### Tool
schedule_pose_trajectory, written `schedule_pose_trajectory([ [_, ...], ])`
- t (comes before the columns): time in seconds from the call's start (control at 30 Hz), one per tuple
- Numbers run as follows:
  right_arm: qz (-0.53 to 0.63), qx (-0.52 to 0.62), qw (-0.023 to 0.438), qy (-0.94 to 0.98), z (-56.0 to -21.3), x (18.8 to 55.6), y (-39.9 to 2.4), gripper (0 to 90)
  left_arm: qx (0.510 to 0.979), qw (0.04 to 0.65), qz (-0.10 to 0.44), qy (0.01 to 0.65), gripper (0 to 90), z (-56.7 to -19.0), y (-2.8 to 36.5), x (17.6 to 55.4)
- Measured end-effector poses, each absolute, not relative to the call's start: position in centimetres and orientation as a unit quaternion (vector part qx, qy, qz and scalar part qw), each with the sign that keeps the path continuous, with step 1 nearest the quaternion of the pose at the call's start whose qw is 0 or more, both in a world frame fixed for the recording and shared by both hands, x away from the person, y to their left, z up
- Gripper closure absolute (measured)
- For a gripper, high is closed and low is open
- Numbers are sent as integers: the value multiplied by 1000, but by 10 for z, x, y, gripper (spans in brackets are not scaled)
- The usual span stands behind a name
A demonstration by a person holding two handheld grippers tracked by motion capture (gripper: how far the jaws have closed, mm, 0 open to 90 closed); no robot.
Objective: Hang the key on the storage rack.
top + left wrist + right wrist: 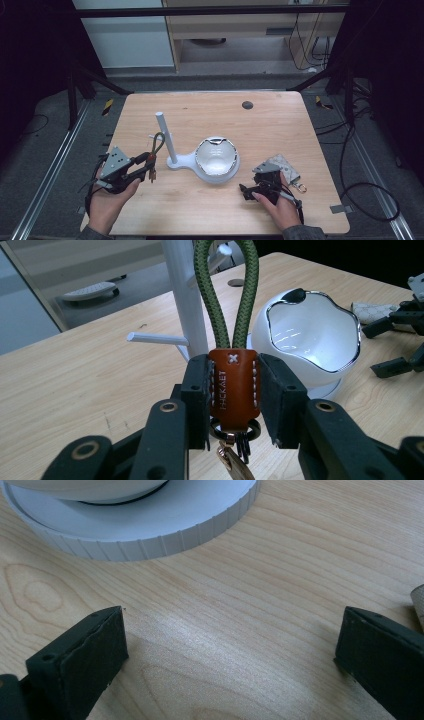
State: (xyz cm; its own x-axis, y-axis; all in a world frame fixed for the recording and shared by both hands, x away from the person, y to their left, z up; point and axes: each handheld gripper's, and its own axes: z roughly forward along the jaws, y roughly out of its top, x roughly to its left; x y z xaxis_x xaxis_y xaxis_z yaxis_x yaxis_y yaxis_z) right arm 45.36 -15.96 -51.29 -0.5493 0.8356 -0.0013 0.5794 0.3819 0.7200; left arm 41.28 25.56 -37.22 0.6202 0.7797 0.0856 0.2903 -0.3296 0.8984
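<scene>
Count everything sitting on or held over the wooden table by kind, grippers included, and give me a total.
Hand-held grippers: 2, left hand-held gripper and right hand-held gripper
Key fob with green cord loop: 1
White stand with bowl: 1
Patterned pouch: 1
Total: 5

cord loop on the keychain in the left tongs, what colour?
Olive green, braided, on the keychain with a brown leather tab. Shows best in the left gripper view.

Green cord loop [227, 295] top cut off; white stand post [185, 295] likewise.
</scene>
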Motion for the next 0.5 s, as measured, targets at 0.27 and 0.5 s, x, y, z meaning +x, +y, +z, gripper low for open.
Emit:
schedule_pose_trajectory([
  [0.27,344,437,186,810,-513,454,-160,2,771,461,257,357,661,-380,255,420],
  [0.5,344,438,186,810,-513,453,-160,2,773,454,254,363,661,-384,254,428],
])
